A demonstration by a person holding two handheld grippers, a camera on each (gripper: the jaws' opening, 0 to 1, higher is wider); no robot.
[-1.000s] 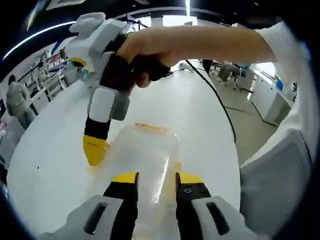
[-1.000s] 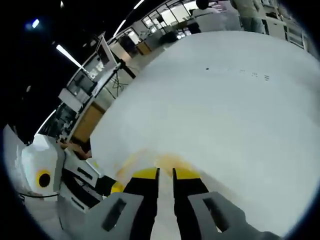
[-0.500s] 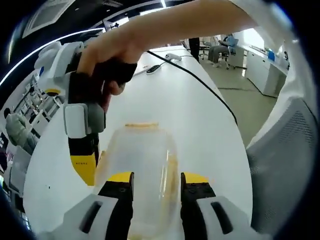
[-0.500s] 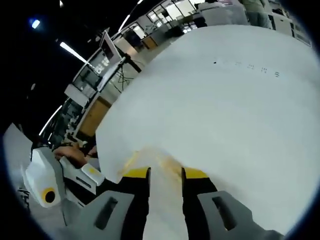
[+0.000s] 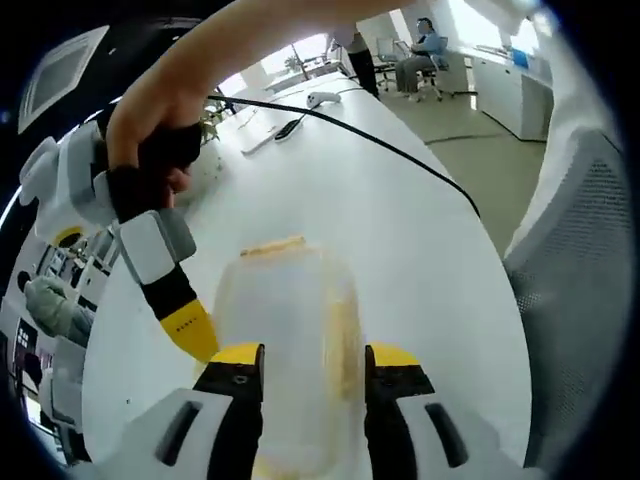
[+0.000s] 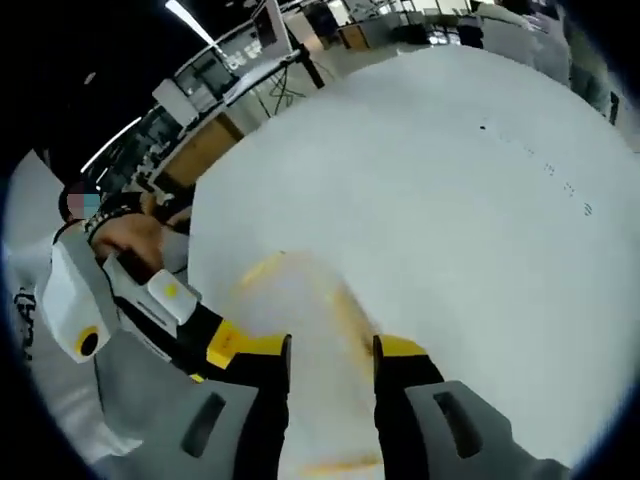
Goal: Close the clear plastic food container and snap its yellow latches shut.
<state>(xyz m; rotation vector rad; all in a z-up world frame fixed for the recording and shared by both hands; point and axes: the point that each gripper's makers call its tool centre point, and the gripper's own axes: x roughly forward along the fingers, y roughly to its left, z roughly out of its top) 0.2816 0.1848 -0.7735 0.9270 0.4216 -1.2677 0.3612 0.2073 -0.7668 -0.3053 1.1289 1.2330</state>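
Clear plastic container [image 5: 290, 340] lying on the white counter [image 5: 400, 230], well in from its edges, between the spread fingers of the left gripper [image 5: 315, 362]; same container [image 6: 300, 330] between the spread fingers of the right gripper [image 6: 330, 350] in the right gripper view. Neither pair clamped on anything visible; whether any fingertip touches the plastic cannot be told. Right gripper [image 5: 160, 270] seen in the left gripper view at the container's left side, held in a hand [image 5: 150, 150], its yellow tip low beside the wall. Left gripper [image 6: 180, 320] likewise in from the left of the right gripper view. Probably the latching step: best to steady the box with one gripper, press the lid flat first, then push each yellow latch [image 5: 272, 245] down and inward until seated, opposite sides in turn so the lid doesn't rock. Hard to make out: whether the lid is fully seated, how many latches there are, and which are already snapped, since the plastic blurs into the white counter. Near end of the container cut off behind the fingers. Black cable [image 5: 400, 150] trailing across the counter beyond, well apart.
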